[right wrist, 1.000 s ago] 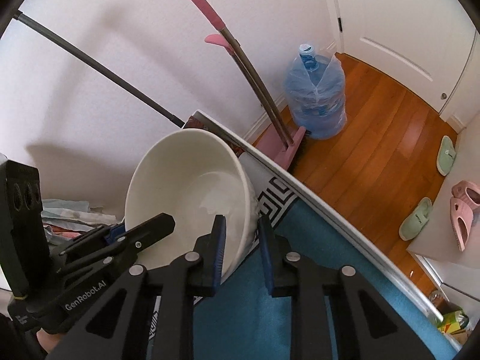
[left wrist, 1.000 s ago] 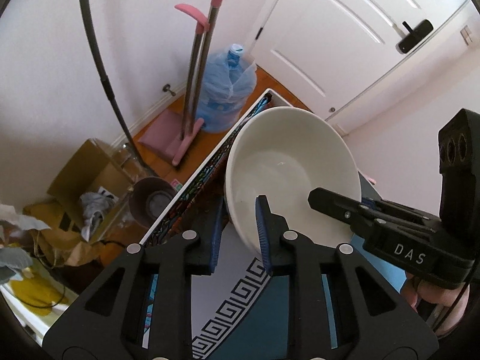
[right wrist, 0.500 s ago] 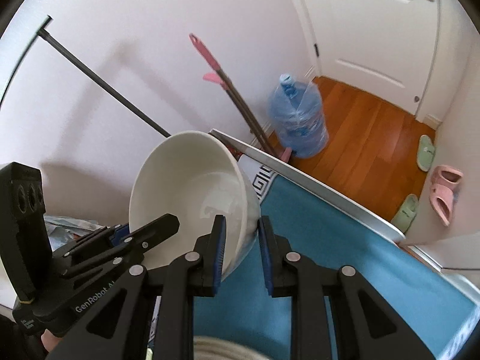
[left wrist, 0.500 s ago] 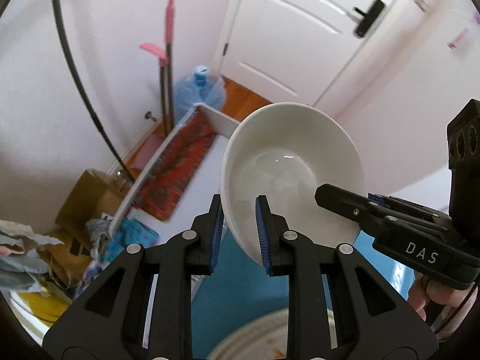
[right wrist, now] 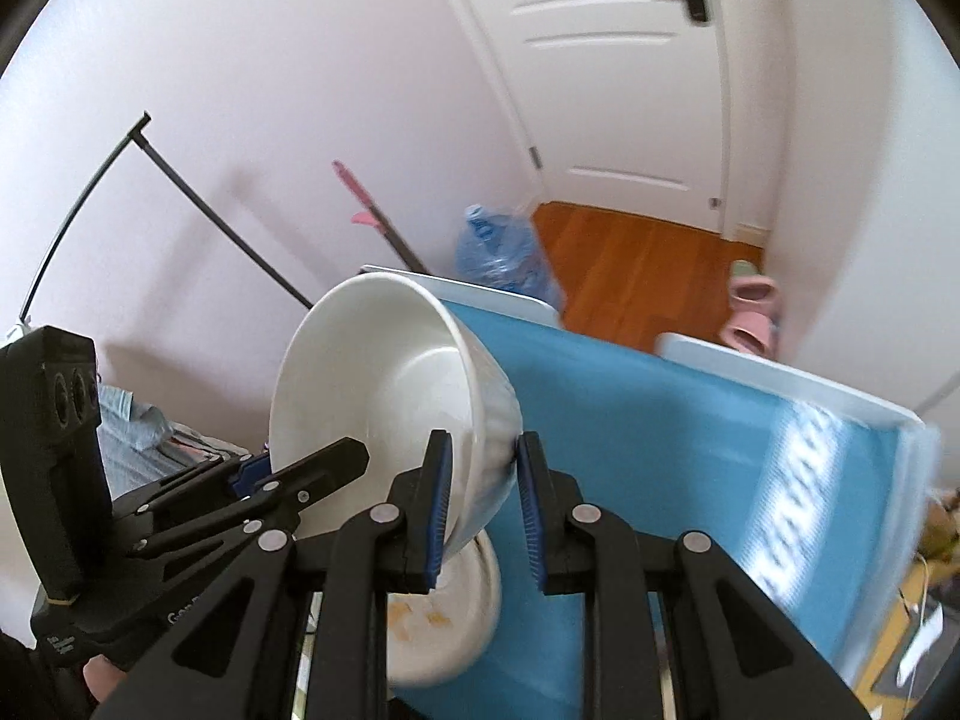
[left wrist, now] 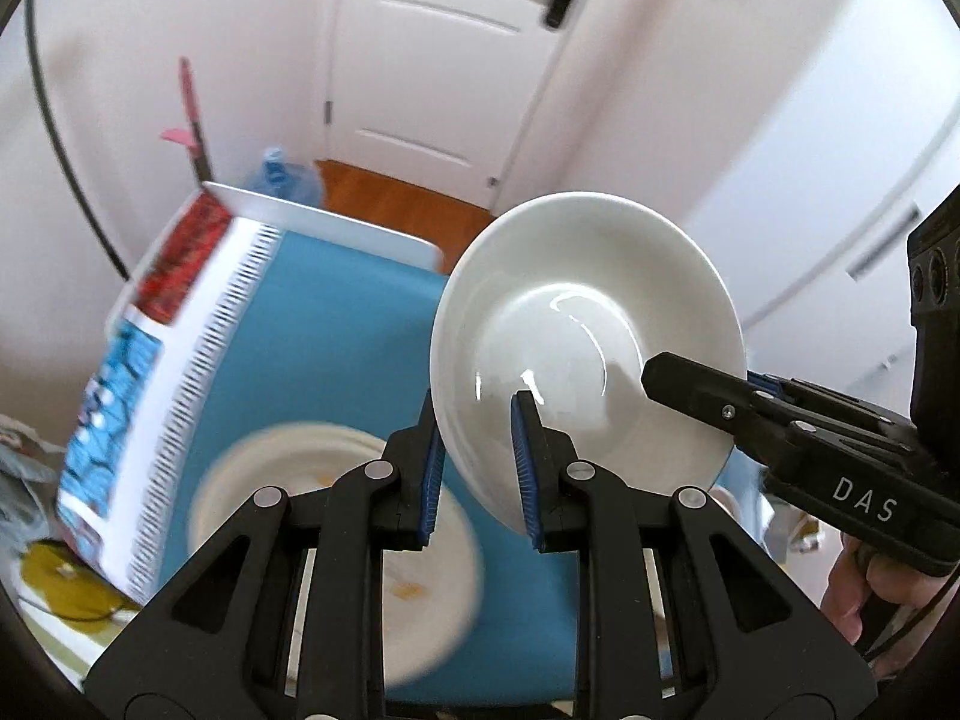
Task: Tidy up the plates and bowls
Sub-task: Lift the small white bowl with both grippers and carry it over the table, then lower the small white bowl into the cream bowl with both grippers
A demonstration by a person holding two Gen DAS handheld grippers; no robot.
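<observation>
A white bowl [left wrist: 588, 336] is held in the air, tilted, above the blue mat [left wrist: 336, 348]. My left gripper [left wrist: 477, 468] is shut on its near rim. My right gripper [right wrist: 480, 492] is shut on the opposite rim of the same bowl [right wrist: 384, 372]; it shows in the left wrist view as black fingers [left wrist: 708, 390] reaching into the bowl. Below lies a white plate [left wrist: 336, 540] with yellow marks, blurred, on the mat; it also shows in the right wrist view [right wrist: 444, 618].
The table has a white rim [left wrist: 336, 222] and a patterned cloth edge [left wrist: 180, 372] at left. Beyond it are a blue water jug [right wrist: 498, 252], pink-handled mops [right wrist: 372, 210], wooden floor [right wrist: 636, 264], slippers [right wrist: 750, 306] and a white door [left wrist: 456, 66].
Both grippers have tipped downward with the bowl between them, so the blue mat and the white plate below have come into view. Both stay shut on the bowl.
</observation>
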